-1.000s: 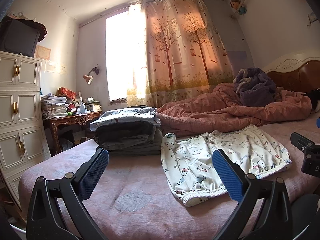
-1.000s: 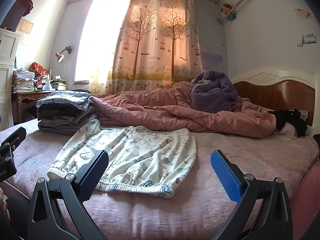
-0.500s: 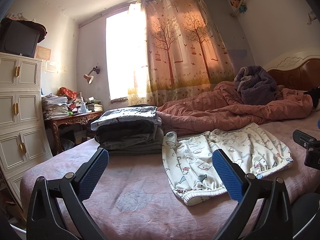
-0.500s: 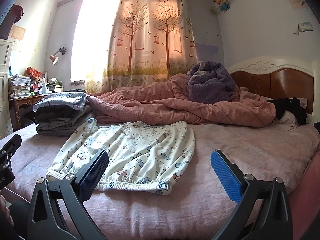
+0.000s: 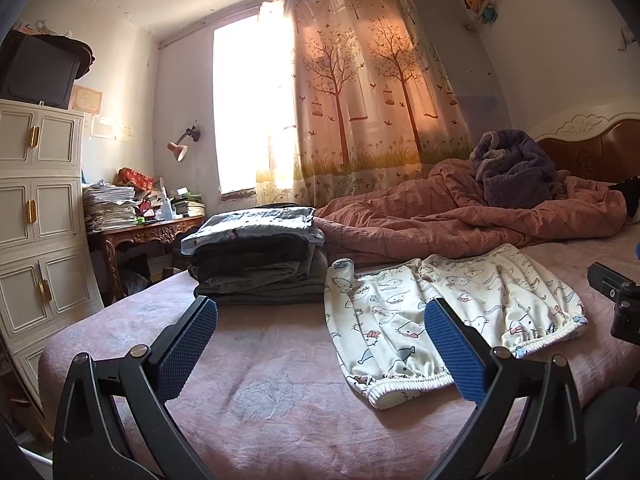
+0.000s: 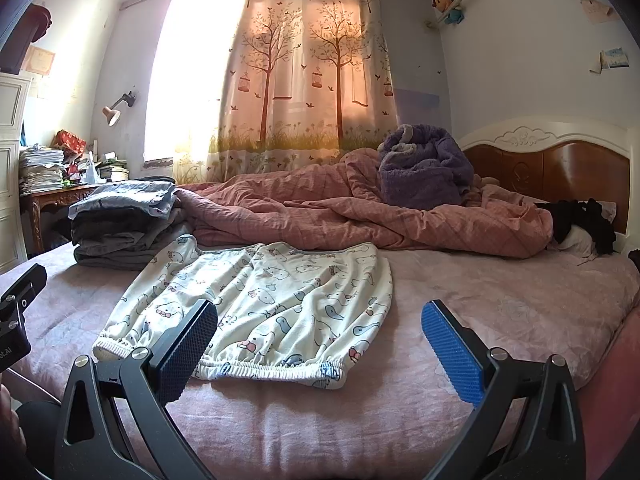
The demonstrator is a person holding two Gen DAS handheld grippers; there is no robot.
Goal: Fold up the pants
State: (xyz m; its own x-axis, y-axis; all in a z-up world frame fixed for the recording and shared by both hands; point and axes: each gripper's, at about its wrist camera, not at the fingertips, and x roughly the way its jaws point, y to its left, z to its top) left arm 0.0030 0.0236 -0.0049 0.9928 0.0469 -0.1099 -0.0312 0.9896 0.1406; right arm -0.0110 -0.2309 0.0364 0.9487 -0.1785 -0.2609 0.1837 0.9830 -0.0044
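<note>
The pants (image 6: 264,304), a cream pair printed with cartoon animals, lay spread flat on the pink bed (image 6: 500,312), with an elastic hem edge nearest the cameras and the far edge reaching toward the rumpled pink quilt (image 6: 360,212). They looked already doubled over, since two elastic cuffs sat side by side along the near edge, though the fisheye views left that uncertain. Just beside them, toward the desk, stood a stack of folded clothes (image 5: 256,256), dark garments topped by a pale one, which suggested where a finished piece was meant to go. The left gripper (image 5: 320,344) hovered above the bedsheet with its jaws wide apart and nothing between them, its right pad (image 5: 452,352) overlapping the pants' near corner in that view, though contact could not be confirmed. The right gripper (image 6: 316,352) was likewise spread open and empty, held low over the near hem, its left pad (image 6: 188,348) in front of the cuff. Both appeared poised at opposite ends of that hem, a sensible stance for pinching the two corners together and carrying them across to the far edge. The soft, thin cloth would likely sag and drag unless both corners were lifted evenly.
</note>
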